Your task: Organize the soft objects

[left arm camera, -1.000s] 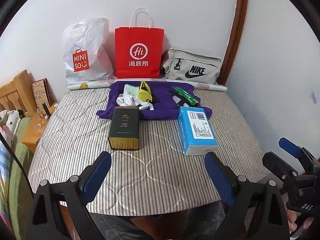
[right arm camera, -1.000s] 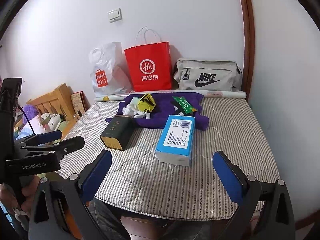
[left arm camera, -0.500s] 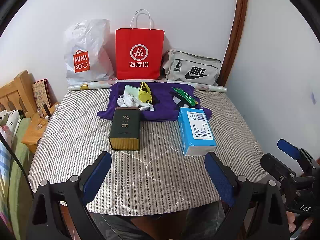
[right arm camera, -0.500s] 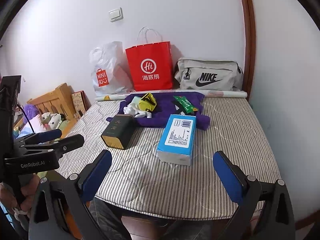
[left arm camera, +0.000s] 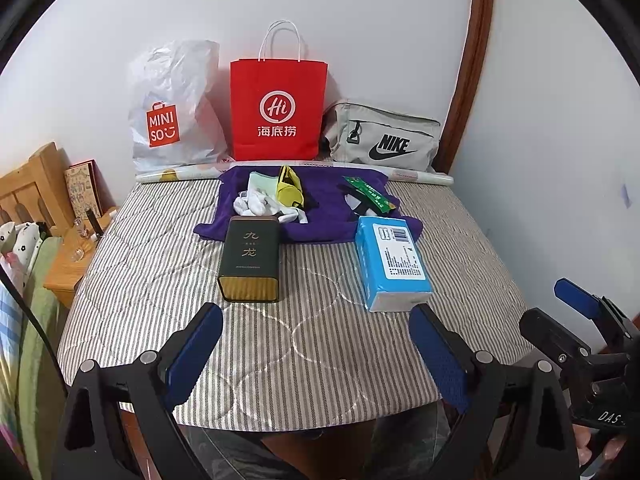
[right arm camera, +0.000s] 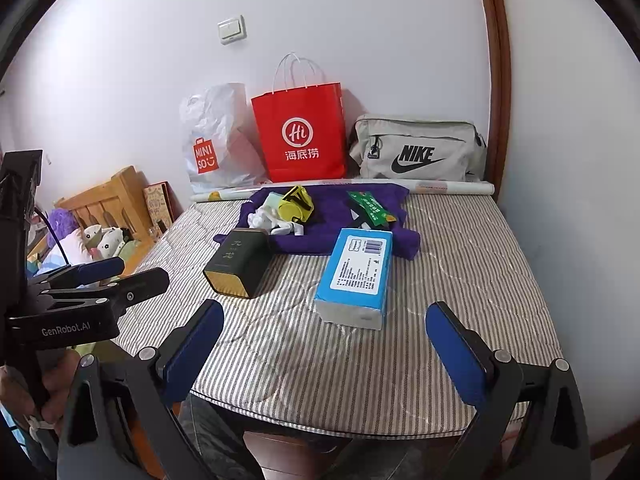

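Dark tin [left arm camera: 249, 264] before purple towel [left arm camera: 328, 216]

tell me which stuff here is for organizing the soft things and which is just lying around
For the job: purple towel, white socks, yellow pouch, tissue pack, probably.

Lying about: dark tin, green packet, red bag, Miniso bag, Nike bag.

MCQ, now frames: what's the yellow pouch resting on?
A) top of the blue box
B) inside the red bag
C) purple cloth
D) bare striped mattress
C: the yellow pouch lies on the purple cloth, beside the white socks, behind the dark tin.
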The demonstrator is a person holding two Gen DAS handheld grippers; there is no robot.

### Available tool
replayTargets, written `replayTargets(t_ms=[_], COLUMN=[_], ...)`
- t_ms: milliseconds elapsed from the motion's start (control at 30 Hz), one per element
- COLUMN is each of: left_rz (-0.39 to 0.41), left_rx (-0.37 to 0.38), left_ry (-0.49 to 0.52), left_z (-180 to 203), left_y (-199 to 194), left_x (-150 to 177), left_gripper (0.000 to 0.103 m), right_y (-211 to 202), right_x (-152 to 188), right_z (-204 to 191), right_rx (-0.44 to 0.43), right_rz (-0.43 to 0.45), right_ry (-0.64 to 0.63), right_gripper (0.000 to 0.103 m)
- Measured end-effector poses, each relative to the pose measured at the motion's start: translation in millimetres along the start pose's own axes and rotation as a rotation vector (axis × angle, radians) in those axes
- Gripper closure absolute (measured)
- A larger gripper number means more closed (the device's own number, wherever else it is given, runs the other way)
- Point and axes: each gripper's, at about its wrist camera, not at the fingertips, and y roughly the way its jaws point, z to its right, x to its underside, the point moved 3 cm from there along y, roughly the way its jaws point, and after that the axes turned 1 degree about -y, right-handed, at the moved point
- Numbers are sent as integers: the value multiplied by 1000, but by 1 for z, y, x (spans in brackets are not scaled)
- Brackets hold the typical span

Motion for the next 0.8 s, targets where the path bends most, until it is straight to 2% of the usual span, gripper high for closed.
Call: replayTargets(t_ms=[800], left_rz=[0], left_rx=[9], left_ry=[1], left_z=[2], left_y=[0], left_x=[1], left_gripper=[9], right_y=[-2], right_x=[2], right_z=[-2], right_rx=[-5], right_rz=[-5], right_ry=[-5], right_gripper=[3])
